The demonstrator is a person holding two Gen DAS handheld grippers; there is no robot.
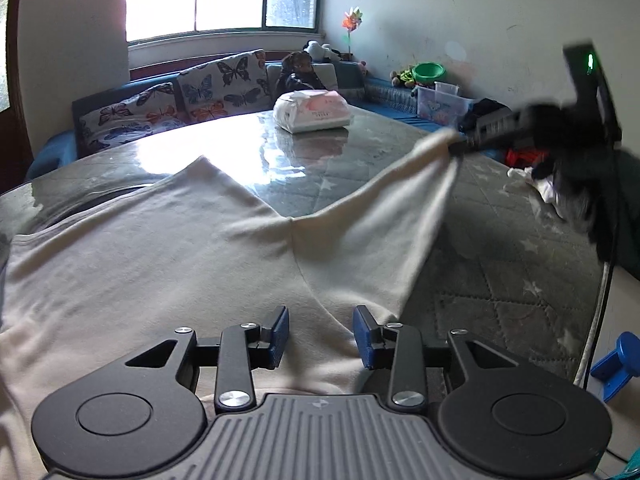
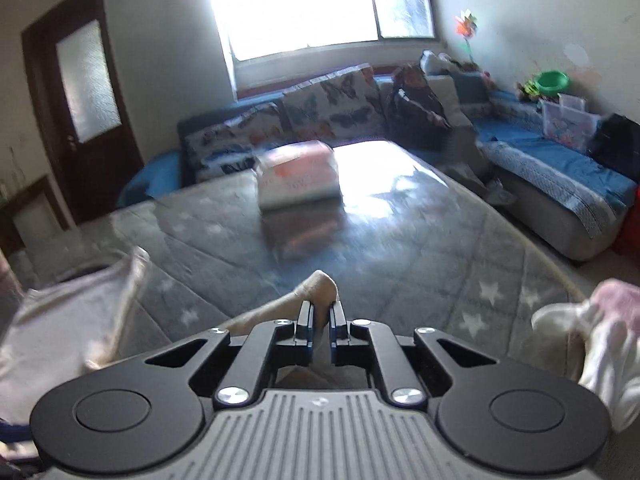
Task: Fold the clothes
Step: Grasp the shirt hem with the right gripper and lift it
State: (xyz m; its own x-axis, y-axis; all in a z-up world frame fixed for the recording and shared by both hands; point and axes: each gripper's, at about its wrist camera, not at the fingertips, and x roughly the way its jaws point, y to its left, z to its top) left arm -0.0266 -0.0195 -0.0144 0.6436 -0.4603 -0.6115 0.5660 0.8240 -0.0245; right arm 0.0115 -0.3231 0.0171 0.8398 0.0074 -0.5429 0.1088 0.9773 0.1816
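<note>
The soft, light shirt [image 1: 168, 248] drapes limply; right gripper [image 2: 322, 322] fingers clench its sleeve tip, left gripper [image 1: 320, 334] fingers released.

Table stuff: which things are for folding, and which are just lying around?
For folding: cream T-shirt; right gripper pinching its sleeve; left gripper open above it.

Lying around: wipes pack; white clothes pile; green bowl; pinwheel.
</note>
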